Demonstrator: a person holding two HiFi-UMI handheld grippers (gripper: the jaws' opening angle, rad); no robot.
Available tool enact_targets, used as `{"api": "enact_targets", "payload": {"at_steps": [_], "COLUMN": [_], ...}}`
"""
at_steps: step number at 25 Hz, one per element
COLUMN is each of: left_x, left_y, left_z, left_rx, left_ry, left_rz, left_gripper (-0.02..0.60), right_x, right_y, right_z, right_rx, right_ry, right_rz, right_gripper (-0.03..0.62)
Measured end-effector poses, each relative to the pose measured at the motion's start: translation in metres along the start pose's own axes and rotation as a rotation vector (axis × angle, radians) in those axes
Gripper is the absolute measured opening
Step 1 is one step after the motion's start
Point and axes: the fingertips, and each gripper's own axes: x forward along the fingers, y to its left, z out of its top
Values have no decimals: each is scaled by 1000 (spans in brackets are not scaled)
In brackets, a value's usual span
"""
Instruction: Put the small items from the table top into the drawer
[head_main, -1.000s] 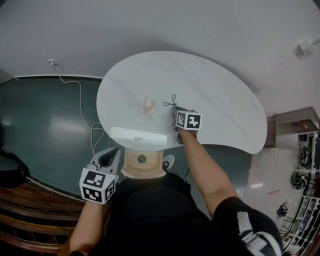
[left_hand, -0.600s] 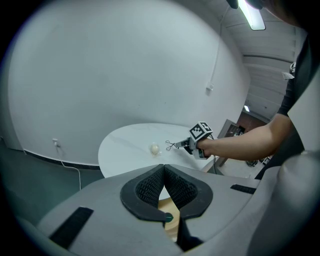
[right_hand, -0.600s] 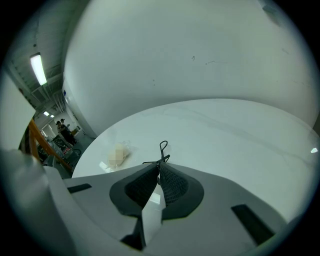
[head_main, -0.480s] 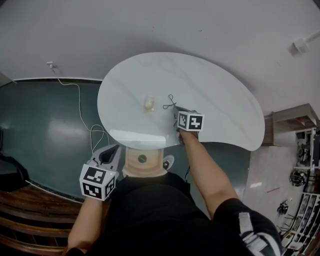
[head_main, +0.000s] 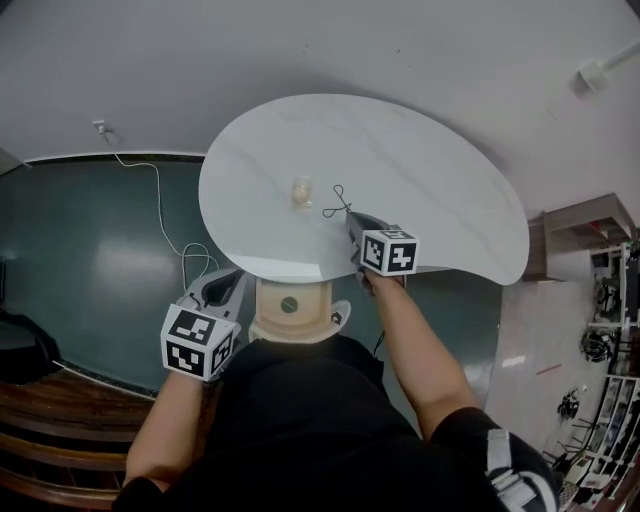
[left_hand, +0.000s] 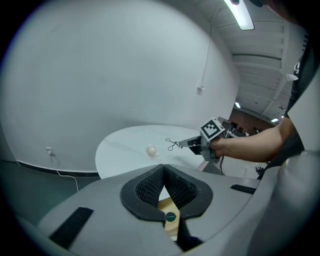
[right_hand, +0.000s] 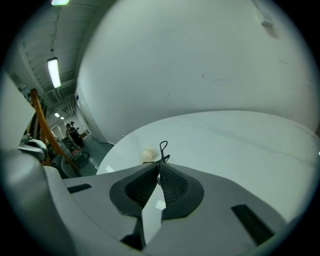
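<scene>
On the white kidney-shaped table (head_main: 440, 190) lies a small pale lump (head_main: 300, 190), also seen from the left gripper view (left_hand: 150, 149) and the right gripper view (right_hand: 148, 153). My right gripper (head_main: 350, 216) is shut on a thin black wire clip (head_main: 337, 203), whose loop (right_hand: 162, 148) sticks out past the jaw tips, just right of the lump. From the left gripper view the clip (left_hand: 172, 144) hangs slightly above the tabletop. An open wooden drawer (head_main: 290, 310) with a green dot sits under the near edge. My left gripper (head_main: 226, 286) is shut and empty, low beside the drawer.
A white cable (head_main: 165, 215) trails over the dark green floor left of the table. A white wall (head_main: 300, 50) stands behind it. Wooden steps (head_main: 50, 420) are at the lower left, and shelving (head_main: 610, 330) is at the far right.
My right gripper has drawn back a little toward the table's near edge with the wire clip in it. The pale lump and the left gripper have stayed put.
</scene>
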Motion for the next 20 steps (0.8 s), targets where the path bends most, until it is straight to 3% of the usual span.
{"api": "enact_targets", "payload": {"at_steps": [13, 20], "left_x": [-1, -7], "left_y": [-13, -14], "left_z": [-33, -43], "left_rx": [26, 24], "left_ry": [81, 77], "left_rz": [-53, -62], "left_gripper": [15, 15], "right_x": [-46, -55], "right_y": [72, 99], "right_z": [-41, -84], "right_rx": [-18, -83], "right_ry": [-9, 76], "right_rz": [100, 139], "right_gripper": [20, 20]}}
